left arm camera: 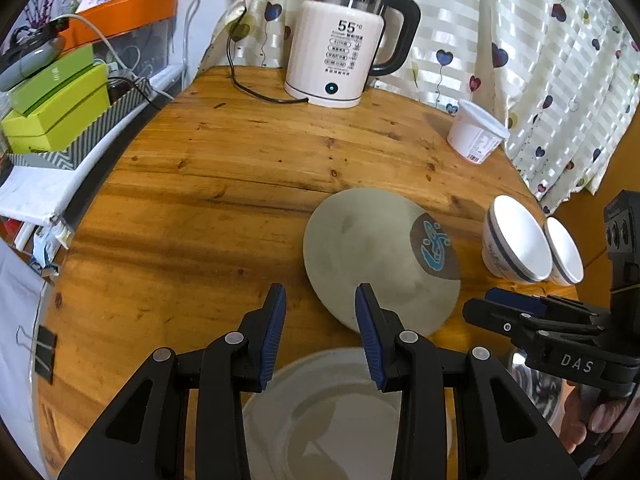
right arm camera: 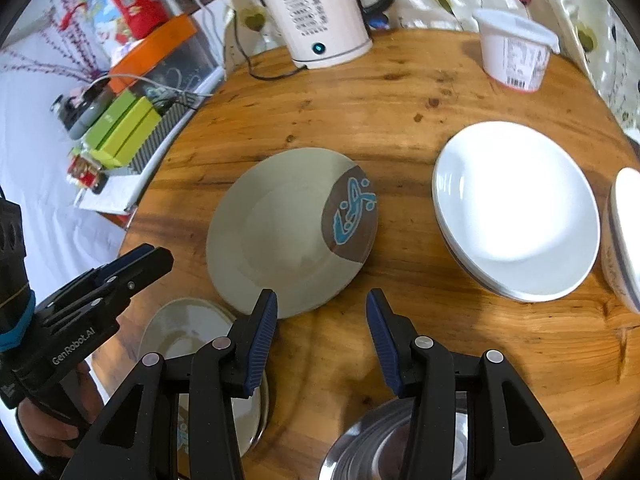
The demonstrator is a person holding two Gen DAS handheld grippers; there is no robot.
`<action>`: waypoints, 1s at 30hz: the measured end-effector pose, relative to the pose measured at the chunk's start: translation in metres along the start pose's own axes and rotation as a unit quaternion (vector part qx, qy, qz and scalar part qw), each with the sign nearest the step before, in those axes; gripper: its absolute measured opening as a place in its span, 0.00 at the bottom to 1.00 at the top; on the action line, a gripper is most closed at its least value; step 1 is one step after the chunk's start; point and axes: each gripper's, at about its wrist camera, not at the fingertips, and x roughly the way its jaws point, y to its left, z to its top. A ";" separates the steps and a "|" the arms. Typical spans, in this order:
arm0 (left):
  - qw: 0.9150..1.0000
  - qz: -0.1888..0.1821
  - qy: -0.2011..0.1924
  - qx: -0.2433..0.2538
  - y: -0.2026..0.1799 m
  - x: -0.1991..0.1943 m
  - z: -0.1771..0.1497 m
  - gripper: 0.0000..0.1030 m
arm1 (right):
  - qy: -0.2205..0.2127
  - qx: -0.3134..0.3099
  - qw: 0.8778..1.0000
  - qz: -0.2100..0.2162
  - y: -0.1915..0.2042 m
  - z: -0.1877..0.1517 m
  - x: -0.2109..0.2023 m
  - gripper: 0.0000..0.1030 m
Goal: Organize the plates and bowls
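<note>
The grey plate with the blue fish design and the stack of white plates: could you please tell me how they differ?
The grey plate is a single matte piece bearing a brown patch; the white plates are glossy, plain and stacked. The grey plate sits mid-table, the white plates to its right. Both are round and lie flat on the wooden table.

Flat on the wood, dead ahead of the right gripper [right arm camera: 321, 300], lies the round grey-green ceramic plate with a brown patch and blue fish motif [right arm camera: 288, 232], its near rim just beyond the fingertips. Off to that gripper's right, a stack of plain white shallow plates [right arm camera: 516, 208], face up. Further right, two white bowls with blue rim lines [left arm camera: 516, 240] sit side by side, touching. Below its left finger, a grey-green bowl [right arm camera: 188, 332]. Under its right finger, a shiny steel bowl [right arm camera: 372, 448], upright.
</note>
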 end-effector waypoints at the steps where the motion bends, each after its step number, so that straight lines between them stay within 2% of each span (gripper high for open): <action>1: 1.000 0.001 0.001 0.003 0.000 0.003 0.001 0.36 | 0.002 0.003 1.000 -0.001 -0.002 0.002 0.001 0.45; 15: 0.999 0.021 0.015 0.026 -0.002 0.032 0.020 0.36 | 0.023 0.024 0.999 -0.012 -0.014 0.022 0.023 0.45; 30: 0.999 0.004 0.044 0.010 0.005 0.056 0.027 0.36 | 0.031 0.028 0.999 -0.010 -0.014 0.027 0.033 0.45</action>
